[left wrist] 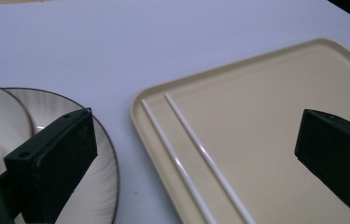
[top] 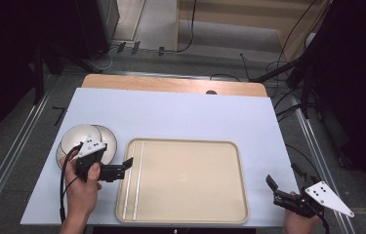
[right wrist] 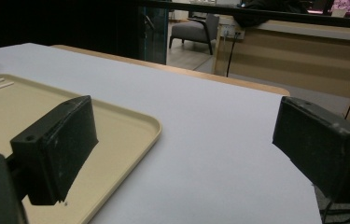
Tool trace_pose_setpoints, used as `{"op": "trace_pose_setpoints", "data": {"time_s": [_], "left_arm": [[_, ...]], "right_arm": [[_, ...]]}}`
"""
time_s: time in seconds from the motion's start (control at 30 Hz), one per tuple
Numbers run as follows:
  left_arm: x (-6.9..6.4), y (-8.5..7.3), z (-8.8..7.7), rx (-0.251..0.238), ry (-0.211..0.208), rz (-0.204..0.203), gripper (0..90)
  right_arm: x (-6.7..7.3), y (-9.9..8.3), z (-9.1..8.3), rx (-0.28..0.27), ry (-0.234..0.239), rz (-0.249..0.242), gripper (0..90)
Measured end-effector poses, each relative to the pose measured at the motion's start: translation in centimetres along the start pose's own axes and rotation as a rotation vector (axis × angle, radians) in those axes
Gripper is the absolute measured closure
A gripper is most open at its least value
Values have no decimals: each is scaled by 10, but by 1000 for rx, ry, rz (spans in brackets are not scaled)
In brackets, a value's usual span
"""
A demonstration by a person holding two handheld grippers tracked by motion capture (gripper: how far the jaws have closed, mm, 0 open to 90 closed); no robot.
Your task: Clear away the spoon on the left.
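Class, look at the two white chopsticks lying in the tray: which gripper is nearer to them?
Left. The left gripper hovers at the tray's left edge beside the chopsticks; the right gripper sits beyond the tray's right edge.

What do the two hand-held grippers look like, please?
Both are black, with two flat, blocky jaws. The left gripper and the right gripper each carry a pale three-cornered plate with black dots, and a black cable trails from each. No sleeves show on the forearms.

A lab-like office: table [top: 180, 114] ringed by metal rails [top: 5, 161], floor cables [top: 288, 48], an armchair [right wrist: 192, 31] behind
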State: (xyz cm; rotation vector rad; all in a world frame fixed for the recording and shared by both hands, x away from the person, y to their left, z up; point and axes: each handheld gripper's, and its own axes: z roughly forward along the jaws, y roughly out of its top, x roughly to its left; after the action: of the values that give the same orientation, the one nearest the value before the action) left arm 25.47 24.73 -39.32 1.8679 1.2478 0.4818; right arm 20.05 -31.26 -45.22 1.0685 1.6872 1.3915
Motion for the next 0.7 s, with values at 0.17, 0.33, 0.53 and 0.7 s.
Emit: {"op": "trace_pose_setpoints", "data": {"time_s": [0.17, 0.33, 0.53, 0.7], "left_arm": [[18, -2, -8, -12, 14, -37, 0], [33, -5, -15, -16, 44, -81, 0], [48, -8, -26, -33, 108, -111, 0], [60, -12, -35, -24, 132, -136, 0]], "right_arm": [[0, 0, 0, -1, 0, -1, 64], [2, 1, 1, 4, 5, -11, 65], [1, 1, 1, 10, 15, -3, 64], [3, 1, 1, 10, 14, -7, 64]]}}
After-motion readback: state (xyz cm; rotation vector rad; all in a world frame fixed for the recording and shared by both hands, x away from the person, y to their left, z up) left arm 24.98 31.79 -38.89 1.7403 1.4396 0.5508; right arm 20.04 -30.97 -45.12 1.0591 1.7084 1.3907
